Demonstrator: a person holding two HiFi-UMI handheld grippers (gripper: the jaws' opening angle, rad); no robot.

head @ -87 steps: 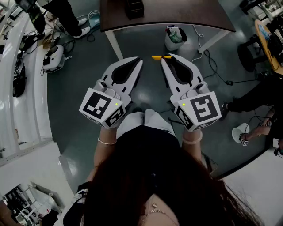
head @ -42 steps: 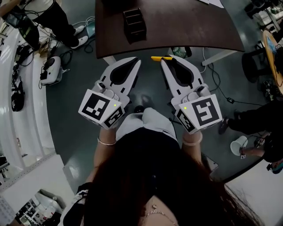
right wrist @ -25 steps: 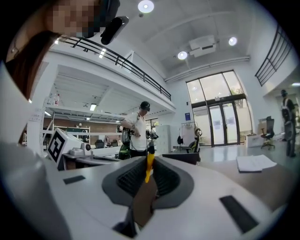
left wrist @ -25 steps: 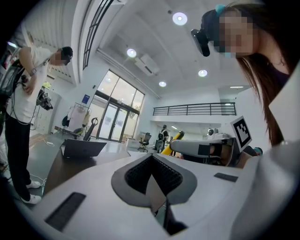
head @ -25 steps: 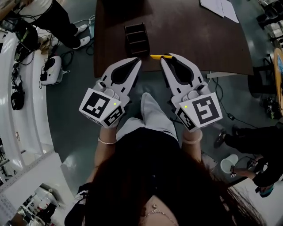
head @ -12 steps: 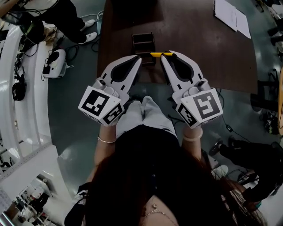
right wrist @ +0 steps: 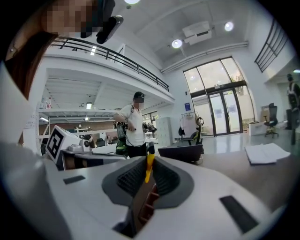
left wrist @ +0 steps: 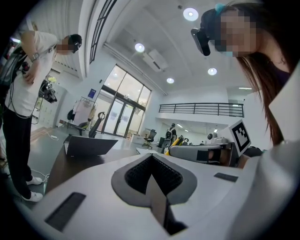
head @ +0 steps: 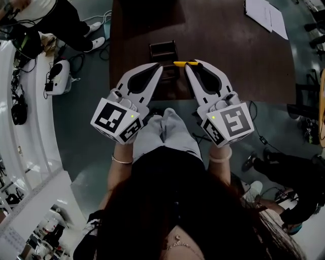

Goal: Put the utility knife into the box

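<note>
Head view
- Left gripper (head: 158, 67): held over the near edge of the brown table (head: 218, 45), tip close to the box (head: 163, 49); nothing shows at its tip.
- Right gripper (head: 189, 64): level with the left one and apart from it, tip over the table.
- Utility knife (head: 181, 64): yellow, lying crosswise at the right gripper's tip and sticking out toward the left gripper; in the air just right of the box, not in it.
- Box: dark and open-topped, on the table near its near edge, ahead of the left gripper.
- Papers (head: 266, 12): on the far right of the table, well apart from the box.
- Bystander (head: 68, 20): standing on the floor left of the table.

Left gripper view
- Left gripper (left wrist: 151, 160): its 2 jaws are pressed together with nothing between them.
- Box (left wrist: 88, 145): dark, on the table ahead and to the left.
- Right gripper (left wrist: 201, 152): alongside on the right, the yellow knife (left wrist: 174, 142) at its tip.

Right gripper view
- Right gripper (right wrist: 149, 161): its 2 jaws are clamped on the knife (right wrist: 149, 166), which stands up between the ribbed pads.
- Box (right wrist: 181, 152): on the table just past the jaw tips, slightly right.
- Papers (right wrist: 265, 152): on the table, far right.
- Left gripper (right wrist: 89, 157): alongside on the left.
</note>
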